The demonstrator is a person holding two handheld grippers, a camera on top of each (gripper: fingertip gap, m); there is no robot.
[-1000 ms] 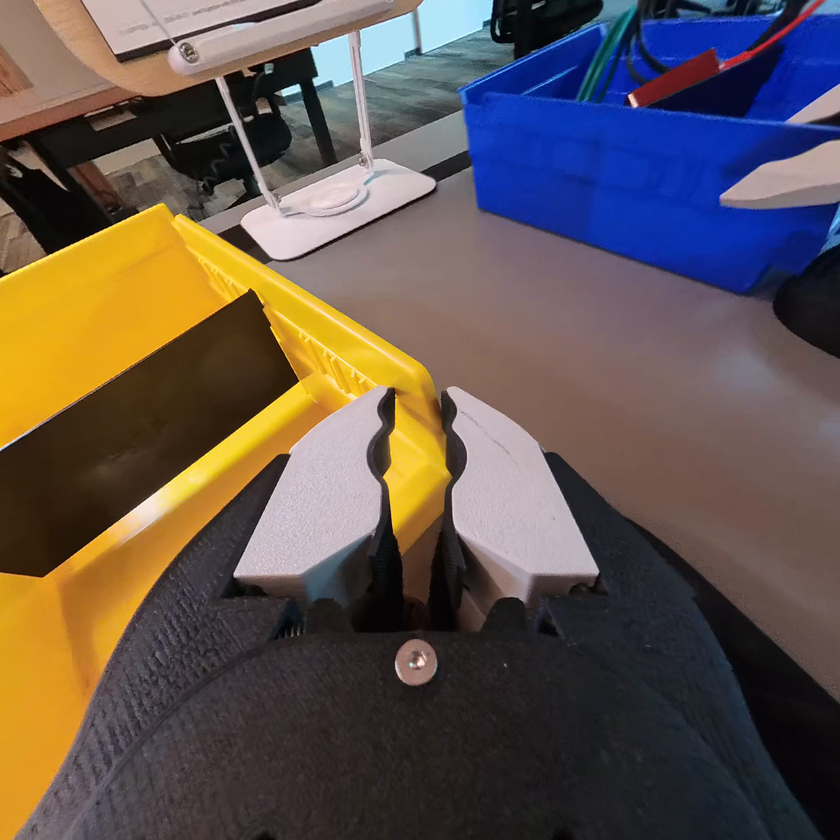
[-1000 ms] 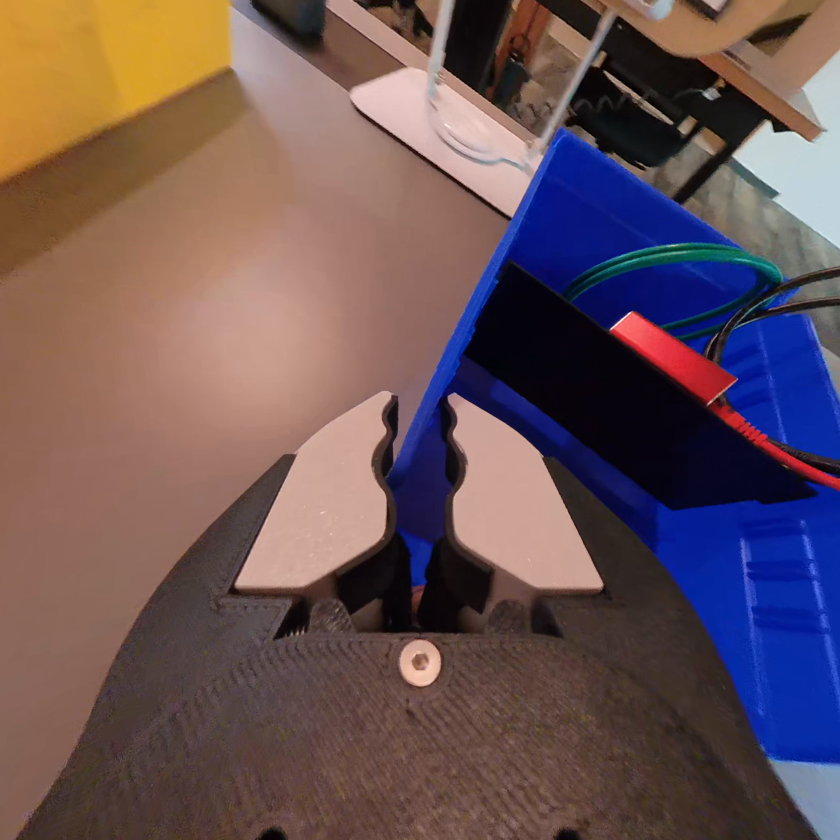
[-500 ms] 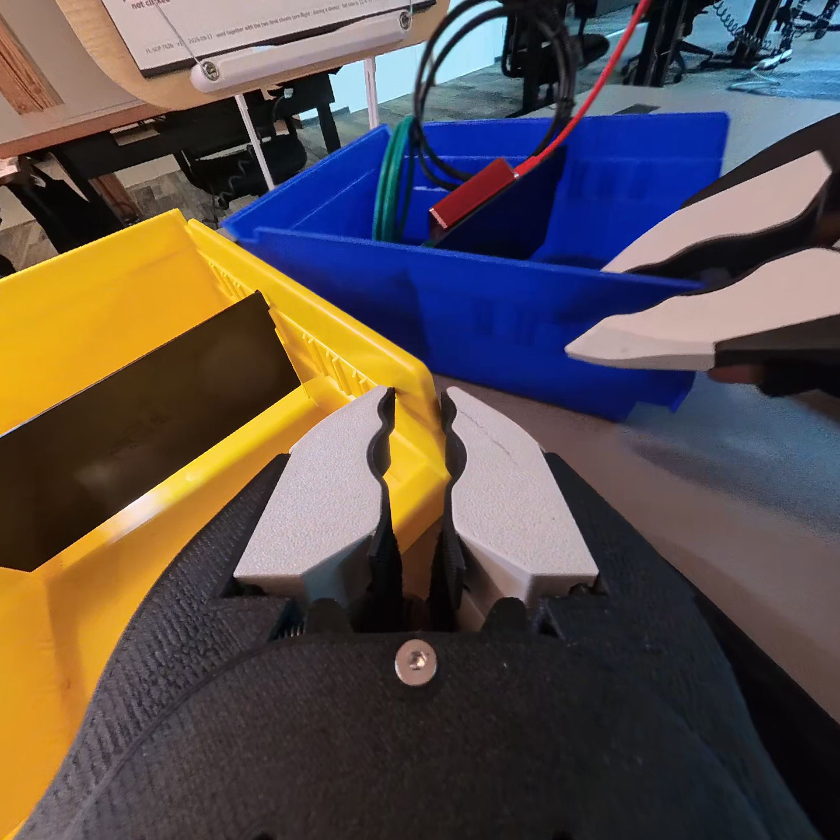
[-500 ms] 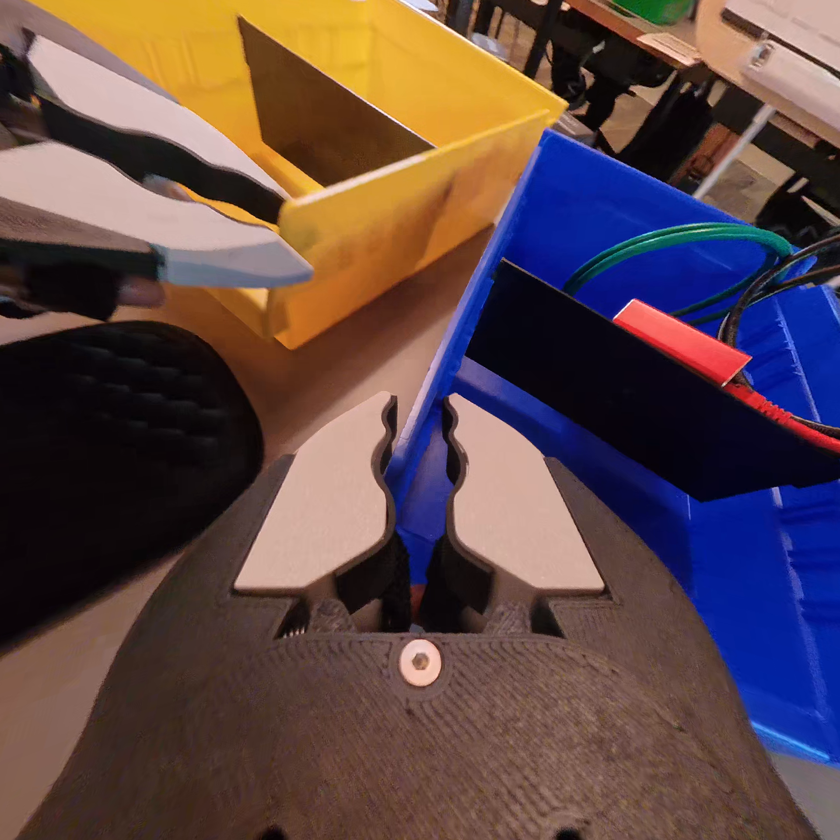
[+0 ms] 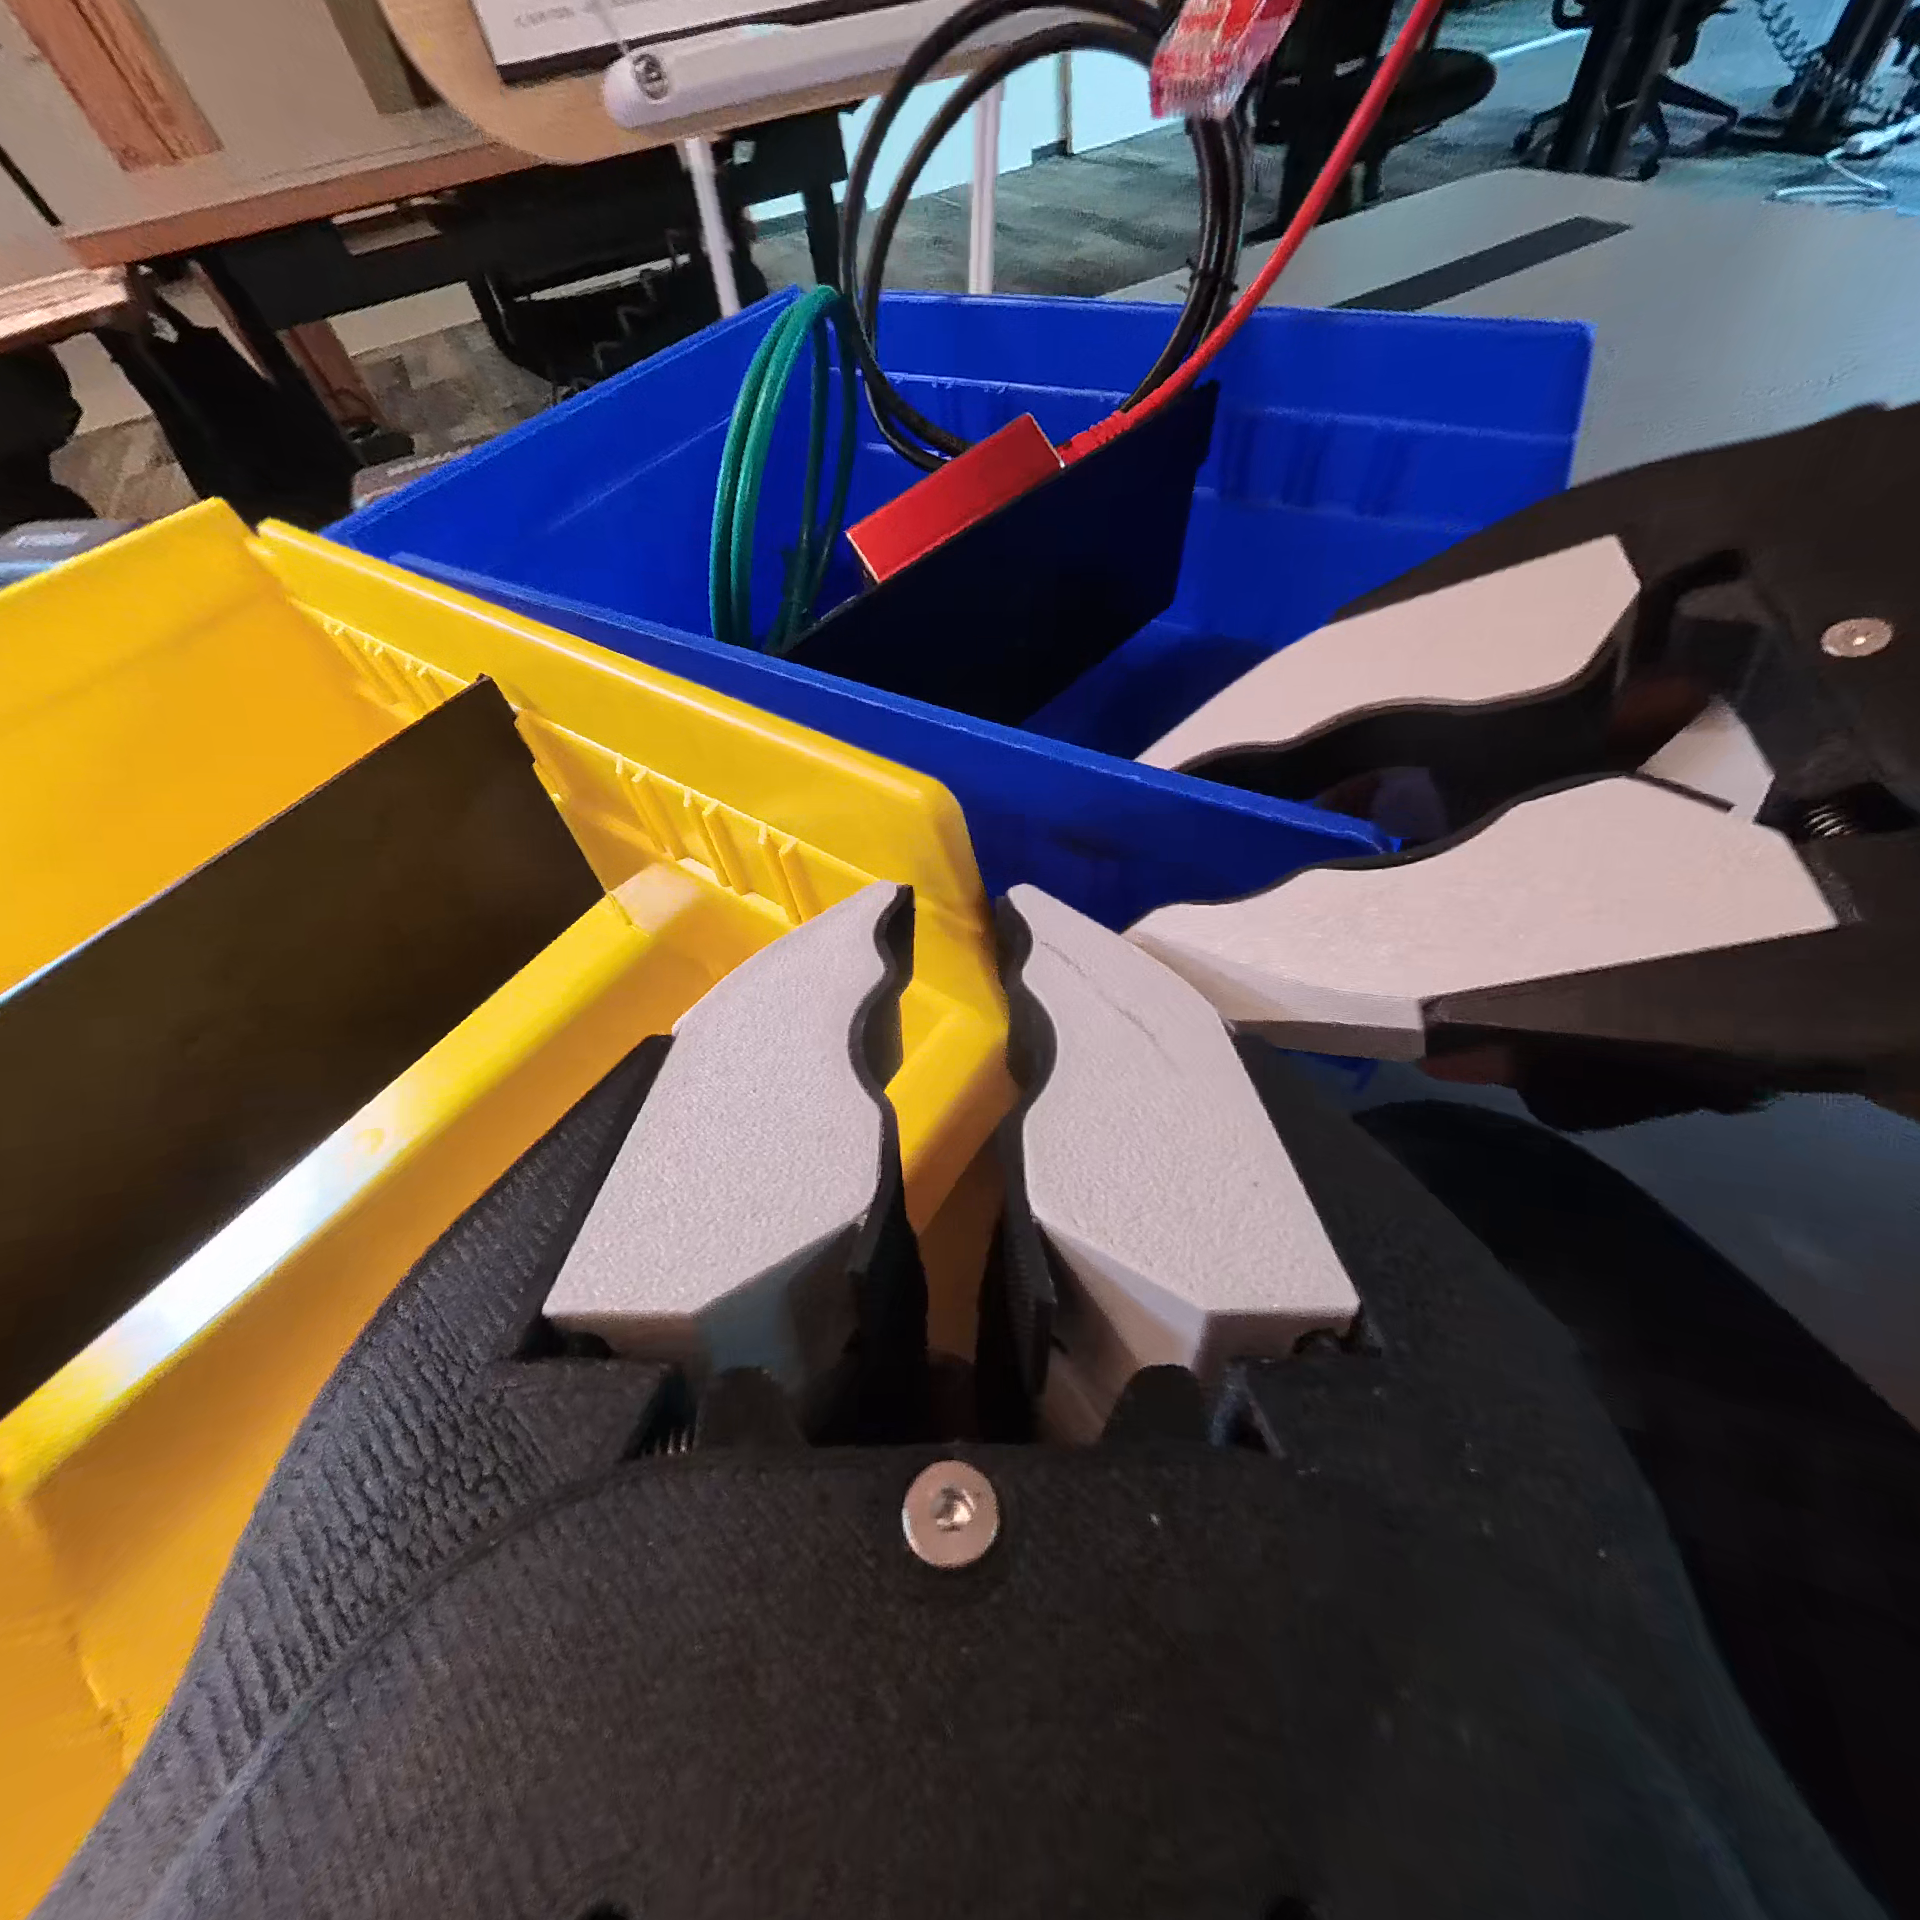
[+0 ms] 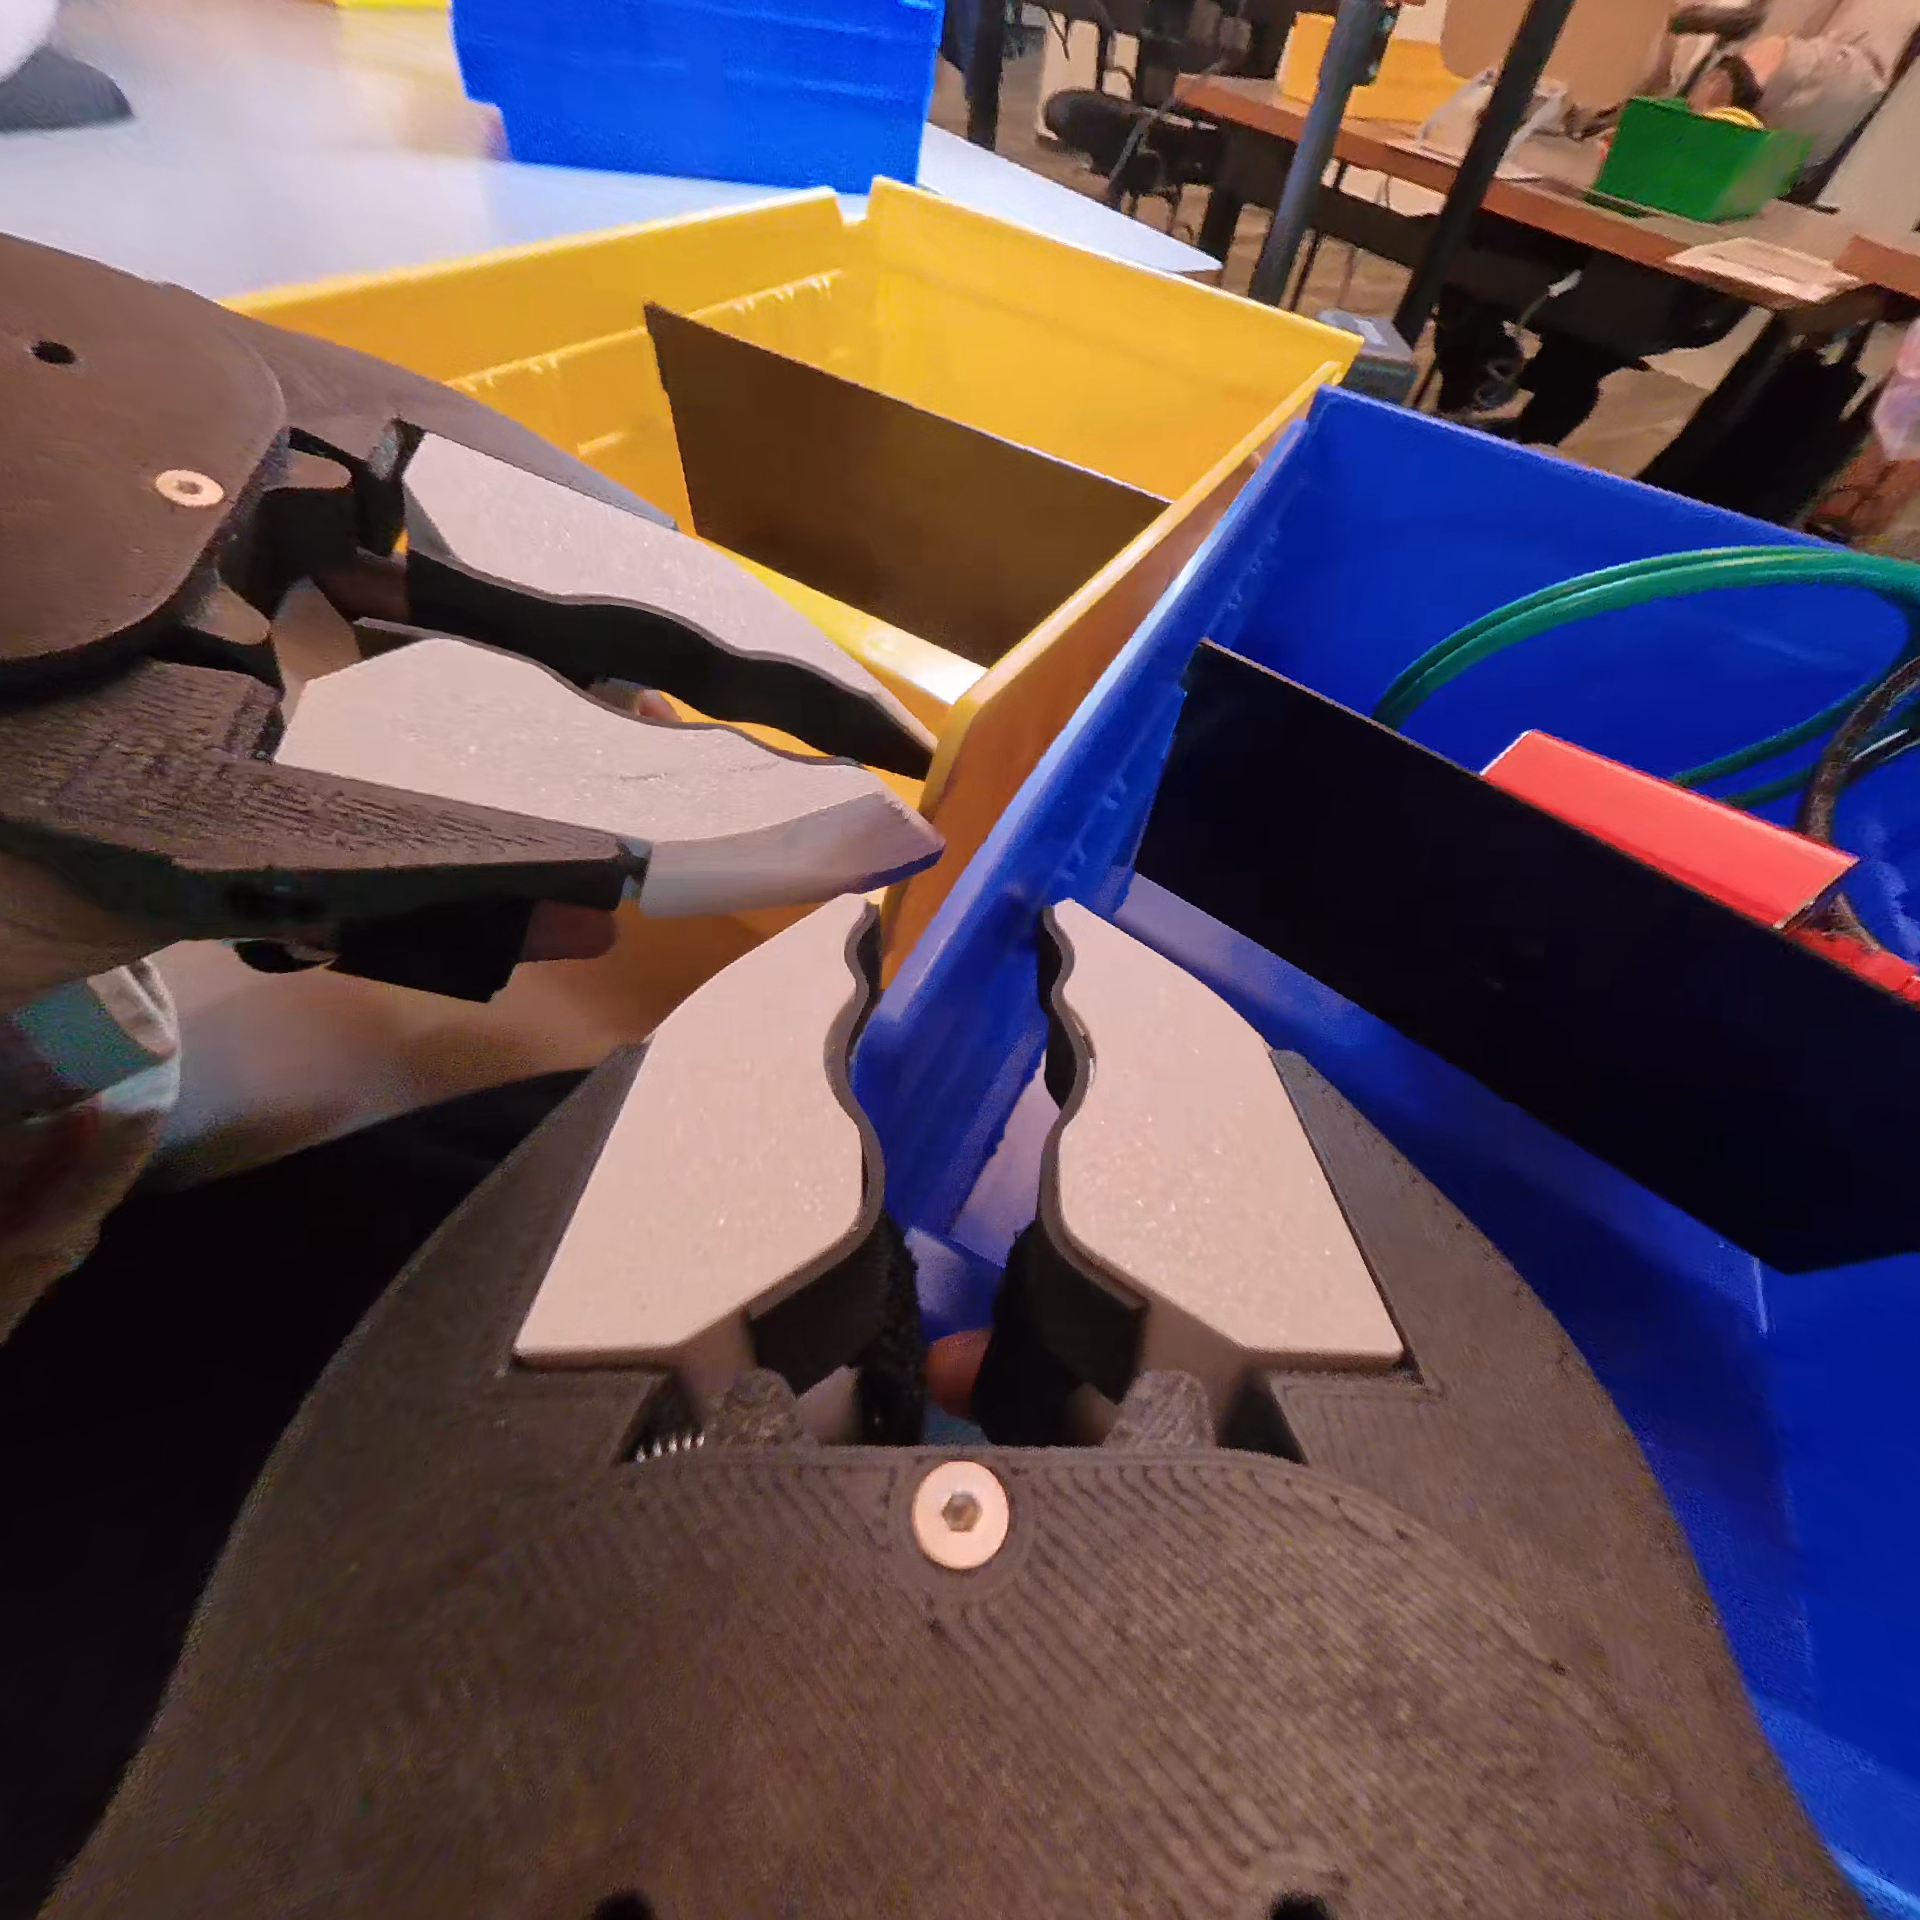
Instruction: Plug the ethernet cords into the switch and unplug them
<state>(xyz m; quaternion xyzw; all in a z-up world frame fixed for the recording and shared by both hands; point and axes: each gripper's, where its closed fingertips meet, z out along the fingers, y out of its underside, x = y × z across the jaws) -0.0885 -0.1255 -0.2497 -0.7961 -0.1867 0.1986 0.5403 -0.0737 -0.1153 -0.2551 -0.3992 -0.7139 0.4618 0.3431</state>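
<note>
A red switch (image 5: 951,514) lies in the blue bin (image 5: 1351,468), leaning on a black divider (image 5: 1039,592), with a red cord (image 5: 1320,197) plugged in and green (image 5: 774,468) and black (image 5: 883,208) cords looped beside it. My left gripper (image 5: 956,904) is shut on the corner wall of the yellow bin (image 5: 156,675). My right gripper (image 6: 956,925) is shut on the blue bin's (image 6: 1507,540) corner wall. The bins stand side by side, corners touching. The right gripper (image 5: 1138,842) shows in the left wrist view, the left gripper (image 6: 930,805) in the right wrist view. The switch (image 6: 1662,831) sits at the right.
The yellow bin (image 6: 1039,343) holds only a black divider (image 5: 260,935). Both bins stand on a grey table (image 5: 1714,270). A white stand's legs (image 5: 717,208) rise behind the bins. Another blue bin (image 6: 707,73) sits farther back, and a green box (image 6: 1694,156) is on a far desk. My left and right fingertips are right by each other.
The blue bin and yellow bin have come together, from well apart to touching. The two grippers are now tip to tip. Both kept their hold on the bin walls.
</note>
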